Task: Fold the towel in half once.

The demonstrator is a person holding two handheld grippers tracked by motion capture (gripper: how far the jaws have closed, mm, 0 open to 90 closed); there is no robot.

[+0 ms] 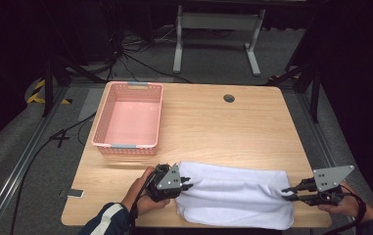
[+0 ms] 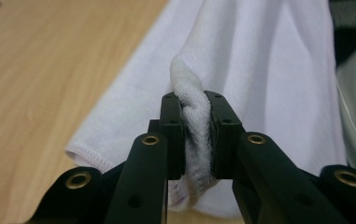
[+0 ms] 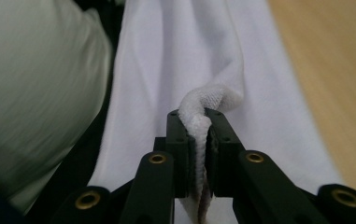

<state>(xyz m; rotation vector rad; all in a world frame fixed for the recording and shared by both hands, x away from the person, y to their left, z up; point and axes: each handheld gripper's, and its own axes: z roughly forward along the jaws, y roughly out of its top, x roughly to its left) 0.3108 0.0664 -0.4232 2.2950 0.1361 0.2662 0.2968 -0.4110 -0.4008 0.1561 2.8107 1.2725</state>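
At the bottom edge of the high view: the person's two hands come in, each with one gripper, and the white towel [image 1: 235,193] lies between them on the near part of the table [image 1: 213,127].
Left gripper [image 1: 188,184]: it is at the lower centre-left of the frame, and its jaws are clamped on a bunched corner of the towel; in the left gripper view [image 2: 195,135] the terry edge is squeezed between the two black pads.
Right gripper [image 1: 288,193]: it is at the lower right, pinching the opposite corner; the right gripper view [image 3: 199,140] shows a thin fold of cloth pressed between the pads.
Towel position: it is stretched from one gripper to the other along the near edge, folded in a long band, and its lower right part reaches the table edge.
Step in hand: I judge that the person is folding the towel, holding two corners of one edge to carry them over.
Next move: it probably needs both hands to travel together at the same level, so the edge stays straight and no corner slips out.
Further away: a pink basket [image 1: 128,120] stands in the upper left of the table, well apart from the towel.
Far side: a small dark round hole [image 1: 229,98] is in the tabletop.
In the way: nothing lies between towel and basket.
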